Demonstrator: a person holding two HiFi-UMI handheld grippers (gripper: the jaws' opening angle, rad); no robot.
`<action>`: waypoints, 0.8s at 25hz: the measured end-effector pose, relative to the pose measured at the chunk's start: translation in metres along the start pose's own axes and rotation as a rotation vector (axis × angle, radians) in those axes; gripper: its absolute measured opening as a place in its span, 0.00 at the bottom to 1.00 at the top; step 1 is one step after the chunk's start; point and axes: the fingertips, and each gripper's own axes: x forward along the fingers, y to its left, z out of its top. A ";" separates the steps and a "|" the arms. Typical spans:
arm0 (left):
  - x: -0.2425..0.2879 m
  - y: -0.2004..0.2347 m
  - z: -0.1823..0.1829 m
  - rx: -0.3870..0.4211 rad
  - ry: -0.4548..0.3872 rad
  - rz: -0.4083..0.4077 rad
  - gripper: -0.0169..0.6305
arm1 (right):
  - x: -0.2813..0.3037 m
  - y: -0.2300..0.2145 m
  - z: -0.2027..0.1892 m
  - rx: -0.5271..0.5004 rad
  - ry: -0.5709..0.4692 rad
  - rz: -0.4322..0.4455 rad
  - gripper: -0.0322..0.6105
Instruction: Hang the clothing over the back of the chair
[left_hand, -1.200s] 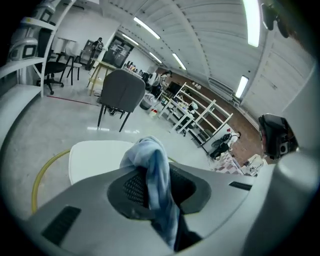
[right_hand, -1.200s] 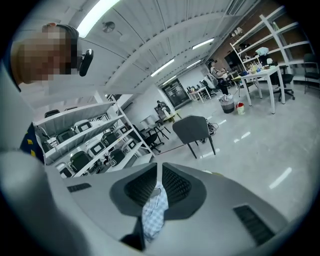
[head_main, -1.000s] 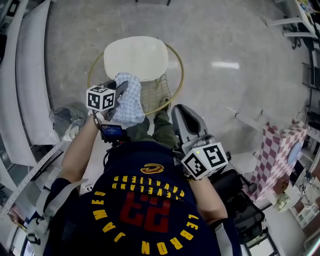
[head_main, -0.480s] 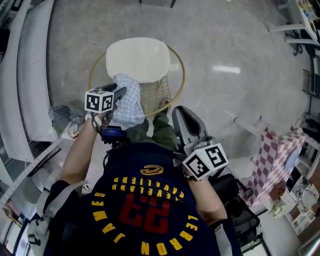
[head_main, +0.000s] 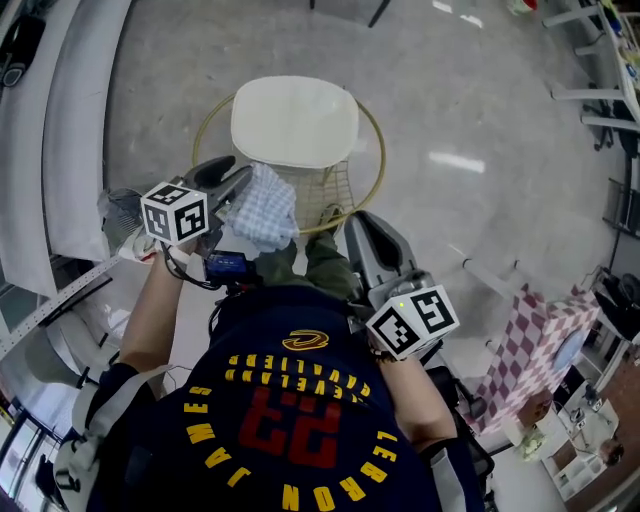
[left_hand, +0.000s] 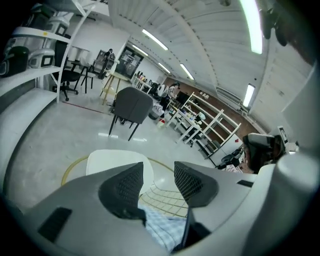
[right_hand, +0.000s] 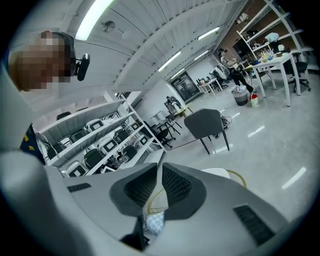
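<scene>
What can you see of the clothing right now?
The clothing is a soft, light blue-and-white checked cloth. It lies bunched over the gold-rimmed wire back of the chair, towards its left side, on the near side of the cream seat. The left gripper is right beside it. Its jaws have just opened and stand apart, with the cloth below them rather than between the pads. Whether the cloth touches a jaw I cannot tell.

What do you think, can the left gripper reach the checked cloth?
Probably yes: the left gripper, its jaws just opened, hangs right above the checked cloth on the chair back, with nothing in between.
</scene>
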 end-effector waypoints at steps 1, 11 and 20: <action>-0.008 -0.008 0.010 -0.006 -0.033 -0.012 0.33 | 0.002 0.003 0.002 -0.007 0.002 0.010 0.11; -0.087 -0.125 0.086 -0.038 -0.370 -0.157 0.32 | 0.016 0.027 0.015 -0.078 0.011 0.107 0.11; -0.164 -0.157 0.123 0.116 -0.597 -0.081 0.03 | 0.020 0.051 0.029 -0.180 0.008 0.161 0.11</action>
